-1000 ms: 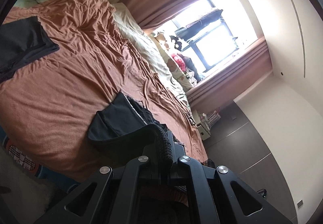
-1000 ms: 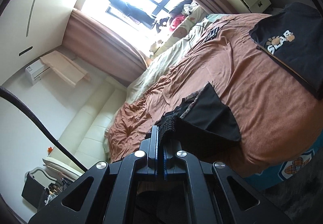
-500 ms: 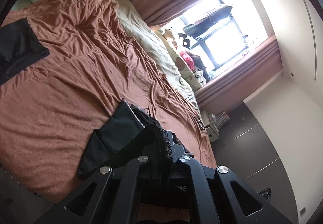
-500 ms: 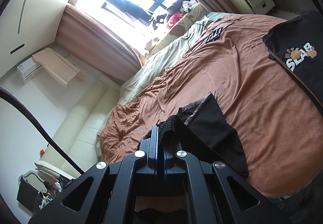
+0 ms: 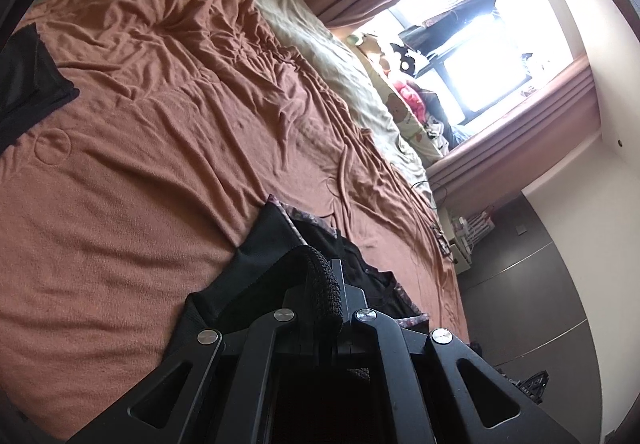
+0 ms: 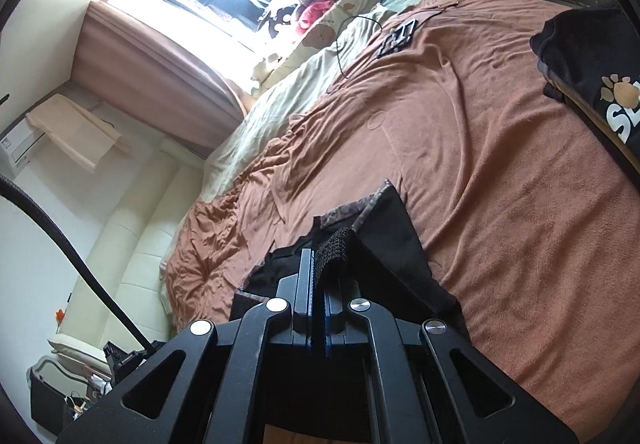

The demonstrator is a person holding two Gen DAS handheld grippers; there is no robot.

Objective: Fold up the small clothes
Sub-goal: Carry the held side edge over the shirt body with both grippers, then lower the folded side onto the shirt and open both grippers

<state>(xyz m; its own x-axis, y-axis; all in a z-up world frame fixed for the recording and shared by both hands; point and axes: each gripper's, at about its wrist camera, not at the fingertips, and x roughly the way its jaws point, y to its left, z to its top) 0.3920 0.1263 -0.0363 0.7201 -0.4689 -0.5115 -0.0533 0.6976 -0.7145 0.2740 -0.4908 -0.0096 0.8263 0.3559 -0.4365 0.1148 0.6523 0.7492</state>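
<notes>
Left gripper pinched tight on a knit band of the black garment; right gripper likewise clamped on the same kind of band, fingers all but meeting. Garment hangs from both grips, lower part draping onto the near edge of the brown bedspread.

Progress, as a judgement: early to middle. Piece is lifted and spread between two grips, patterned trim showing at the far edge, but no crisp crease visible yet. Left to do: lay it flat, fold, set aside. Dark shirt with a paw print lies well apart at one bed edge; another dark piece lies at the other edge. Cannot tell whether either is folded.

Hard to make out: garment type uncertain, most of it hidden behind gripper bodies. Both side pieces cut off by the frame. Window glare washes out the sill clutter.
</notes>
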